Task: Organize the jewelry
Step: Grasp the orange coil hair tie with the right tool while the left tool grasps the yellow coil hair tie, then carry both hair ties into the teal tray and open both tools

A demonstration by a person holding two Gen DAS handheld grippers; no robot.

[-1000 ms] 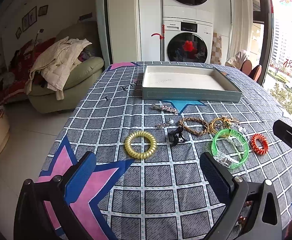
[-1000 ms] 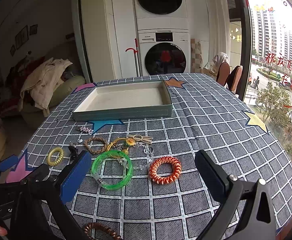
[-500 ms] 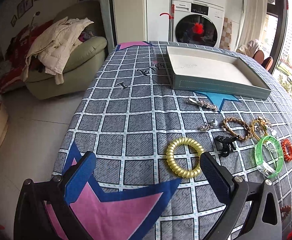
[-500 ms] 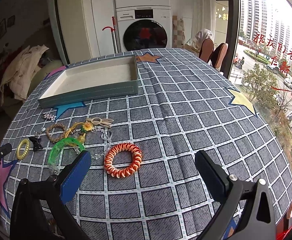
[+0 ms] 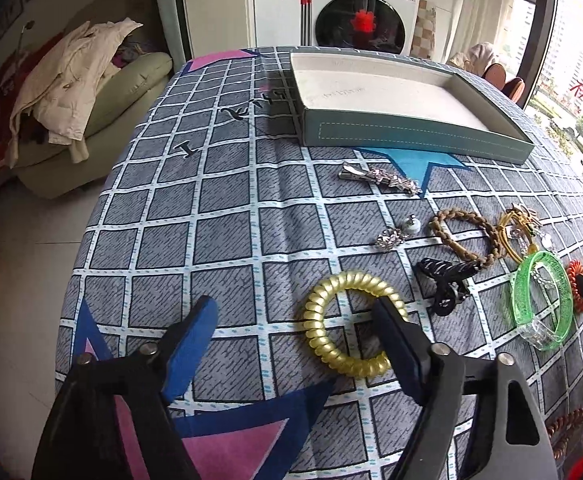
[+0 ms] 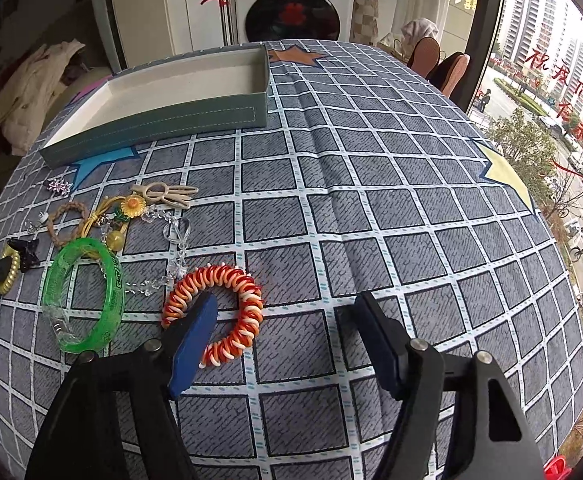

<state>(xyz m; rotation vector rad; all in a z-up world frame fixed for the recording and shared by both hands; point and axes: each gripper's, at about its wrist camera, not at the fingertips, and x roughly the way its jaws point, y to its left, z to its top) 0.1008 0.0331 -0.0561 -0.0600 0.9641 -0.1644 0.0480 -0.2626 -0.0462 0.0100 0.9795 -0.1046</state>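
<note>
Gold spiral hair tie (image 5: 353,322) lies flat on the checked tablecloth (image 5: 227,216) right at your left gripper (image 5: 297,324): its ring has no long axis to speak of, and your right-hand finger (image 5: 397,344) sits inside the loop while the other finger stands clear to the left, so the jaws are spread wide and have hold of nothing.

Just past it, the black claw clip (image 5: 447,280) lies with its length running left to right. The braided brown band (image 5: 463,238) is beyond that, and the silver barrette (image 5: 379,178) stretches left to right, its plain end to the left, near the teal tray (image 5: 411,136). The tray stands at the far side of the cloth, long side towards you.

Your right gripper (image 6: 285,320) is also wide open and holding nothing. The orange-and-white spiral hair tie (image 6: 215,308) lies flat beneath its left finger (image 6: 193,340), which covers the near-left part of the ring; the other finger is well off to the right over bare cloth. Left of that tie, the green bangle (image 6: 85,294) lies on the cloth, its oval running near to far. Behind it are the sunflower charm (image 6: 132,205) and the cream hair clip (image 6: 167,194), which lies left to right.
</note>
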